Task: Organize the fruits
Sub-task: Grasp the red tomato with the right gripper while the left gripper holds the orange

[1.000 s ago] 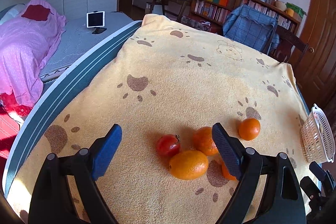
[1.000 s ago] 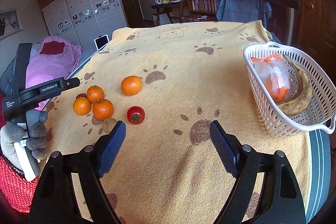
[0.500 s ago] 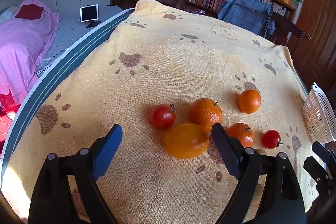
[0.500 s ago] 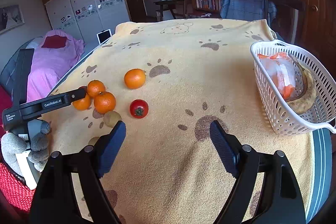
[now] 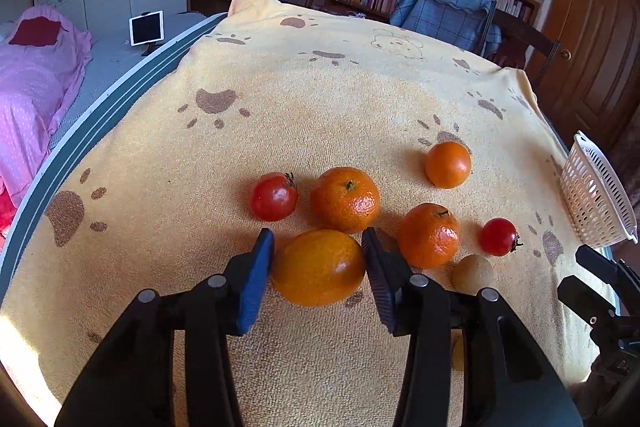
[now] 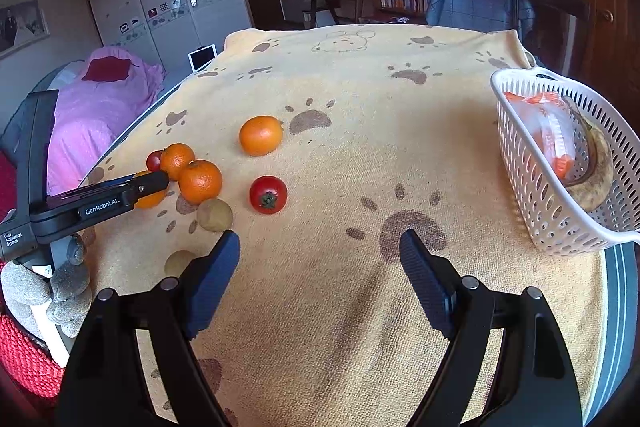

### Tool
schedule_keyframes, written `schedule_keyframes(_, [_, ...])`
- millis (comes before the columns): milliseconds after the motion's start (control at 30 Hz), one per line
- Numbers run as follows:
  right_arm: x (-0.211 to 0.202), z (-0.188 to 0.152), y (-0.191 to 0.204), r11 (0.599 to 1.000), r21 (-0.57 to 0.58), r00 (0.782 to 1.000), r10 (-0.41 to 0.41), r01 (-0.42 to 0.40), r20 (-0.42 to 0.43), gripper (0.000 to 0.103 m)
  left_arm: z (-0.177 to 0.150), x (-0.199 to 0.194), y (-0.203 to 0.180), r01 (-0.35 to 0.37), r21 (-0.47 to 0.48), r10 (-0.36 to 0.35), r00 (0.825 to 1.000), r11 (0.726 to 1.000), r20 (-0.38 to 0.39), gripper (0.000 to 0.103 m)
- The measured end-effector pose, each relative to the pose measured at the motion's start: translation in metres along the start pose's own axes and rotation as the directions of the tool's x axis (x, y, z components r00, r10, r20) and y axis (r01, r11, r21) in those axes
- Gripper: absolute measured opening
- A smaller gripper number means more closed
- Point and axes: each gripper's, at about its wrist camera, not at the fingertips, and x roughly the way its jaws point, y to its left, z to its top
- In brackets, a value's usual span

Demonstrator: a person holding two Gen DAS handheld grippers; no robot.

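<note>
A large smooth orange (image 5: 318, 269) lies on the yellow paw-print cloth (image 5: 320, 99), and my left gripper (image 5: 317, 233) is closing on it, its pads touching both sides. Around it lie a tomato (image 5: 273, 197), two mandarins (image 5: 345, 199) (image 5: 429, 235), a round orange (image 5: 448, 164), a small tomato (image 5: 498, 237) and a brown kiwi (image 5: 473, 273). My right gripper (image 6: 319, 239) hovers open over bare cloth with nothing between its fingers. The same fruit cluster (image 6: 198, 181) lies to its left. At the right stands a white basket (image 6: 560, 227).
The basket holds a banana (image 6: 596, 179) and a bag of orange pieces (image 6: 548, 131). A second kiwi (image 6: 178, 263) lies near the front left. A gloved hand (image 6: 60, 291) holds the left gripper. The table's left edge (image 5: 100, 119) borders a pink bed; a blue-draped chair (image 5: 444, 11) stands behind.
My left gripper has moved forward and down over the large orange, and its jaws have narrowed from wide apart to touching the fruit. The right gripper has stayed in place and open.
</note>
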Motion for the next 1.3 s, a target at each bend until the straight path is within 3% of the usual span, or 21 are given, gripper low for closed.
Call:
schedule_keyframes(233, [0.004, -0.001, -0.003, 1.000, 0.021, 1.000, 0.008, -0.007, -0.019, 0.083, -0.003, -0.017, -0.003, 0.035, 0.005, -0.035, 0.996, 0.999, 0.076, 0.046])
schedule_keyframes(467, [0.010, 0.001, -0.002, 1.000, 0.019, 0.999, 0.009, -0.008, -0.050, 0.083, -0.003, -0.018, -0.004, 0.065, -0.003, -0.065, 0.995, 0.998, 0.081, 0.046])
schedule_keyframes(633, [0.018, 0.014, 0.002, 0.999, 0.033, 0.994, 0.046, -0.043, -0.095, 0.072, -0.004, -0.016, -0.003, 0.078, -0.008, -0.077, 0.994, 0.997, 0.076, 0.046])
schedule_keyframes(867, [0.047, 0.035, 0.024, 0.998, 0.013, 0.987, 0.069, -0.068, -0.148, 0.048, -0.004, -0.013, 0.000, 0.099, -0.026, -0.097, 0.993, 0.995, 0.067, 0.046])
schedule_keyframes(1200, [0.070, 0.039, 0.028, 0.998, 0.020, 0.983, 0.058, -0.055, -0.173, 0.029, -0.004, -0.010, 0.002, 0.106, -0.040, -0.103, 0.993, 0.994, 0.059, 0.046])
schedule_keyframes(1300, [0.069, 0.037, 0.029, 0.999, 0.016, 0.985, 0.053, -0.051, -0.162, 0.029, -0.004, -0.010, 0.002, 0.105, -0.039, -0.103, 0.993, 0.994, 0.057, 0.046])
